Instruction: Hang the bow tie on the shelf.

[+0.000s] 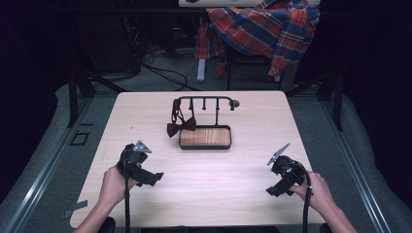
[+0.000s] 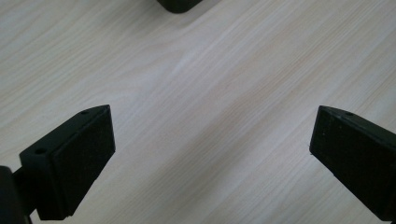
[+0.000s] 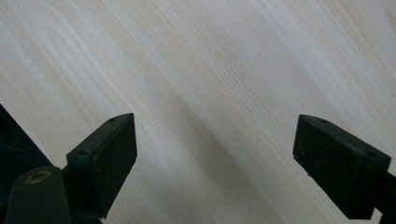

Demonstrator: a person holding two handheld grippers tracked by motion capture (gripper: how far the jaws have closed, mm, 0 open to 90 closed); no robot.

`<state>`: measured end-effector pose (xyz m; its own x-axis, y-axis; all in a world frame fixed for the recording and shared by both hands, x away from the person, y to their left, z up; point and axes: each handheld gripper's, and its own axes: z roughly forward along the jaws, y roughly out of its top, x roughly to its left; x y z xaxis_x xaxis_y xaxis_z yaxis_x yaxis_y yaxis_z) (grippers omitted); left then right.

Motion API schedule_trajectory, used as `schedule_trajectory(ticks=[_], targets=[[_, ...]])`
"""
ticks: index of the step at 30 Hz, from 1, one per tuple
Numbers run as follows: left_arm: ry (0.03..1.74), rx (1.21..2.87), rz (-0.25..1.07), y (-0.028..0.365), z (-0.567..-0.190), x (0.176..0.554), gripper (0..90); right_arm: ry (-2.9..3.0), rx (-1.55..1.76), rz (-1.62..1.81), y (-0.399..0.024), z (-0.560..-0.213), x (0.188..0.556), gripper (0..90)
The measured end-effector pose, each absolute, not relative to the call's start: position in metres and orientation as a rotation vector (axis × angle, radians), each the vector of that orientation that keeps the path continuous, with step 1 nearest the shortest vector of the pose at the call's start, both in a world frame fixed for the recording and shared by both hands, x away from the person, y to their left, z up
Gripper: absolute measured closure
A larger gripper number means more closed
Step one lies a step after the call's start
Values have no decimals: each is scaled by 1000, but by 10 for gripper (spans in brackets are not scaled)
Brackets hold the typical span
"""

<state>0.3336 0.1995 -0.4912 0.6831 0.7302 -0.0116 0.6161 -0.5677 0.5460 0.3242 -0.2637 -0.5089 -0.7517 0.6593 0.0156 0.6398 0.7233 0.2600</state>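
A dark red bow tie [image 1: 181, 127] hangs by its strap from the left end of a black rack [image 1: 204, 101], which rises over a wooden tray base [image 1: 205, 137] at the table's middle back. My left gripper [image 1: 154, 177] rests low over the front left of the table, held by a hand. Its jaws stand wide apart with bare wood between them [image 2: 212, 154]. My right gripper [image 1: 273, 191] sits at the front right, also hand-held. It is open [image 3: 215, 158] with nothing between its pads.
The light wooden table [image 1: 218, 189] has grey floor around it. A plaid shirt [image 1: 265, 24] drapes over a chair behind the table. Cables [image 1: 165, 73] lie on the floor at the back. A dark corner of the tray base [image 2: 180, 4] shows in the left gripper view.
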Motion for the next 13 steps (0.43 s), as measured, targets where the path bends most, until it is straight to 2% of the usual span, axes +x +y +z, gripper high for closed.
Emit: schedule_trajectory(ticks=[6, 13], targets=[[1053, 2388, 217, 202, -505, 338, 2, 2851, 1070, 386, -265, -509, 325, 133], [1091, 2312, 258, 203, -498, 347, 3, 2855, 1067, 370, -264, -510, 324, 135]])
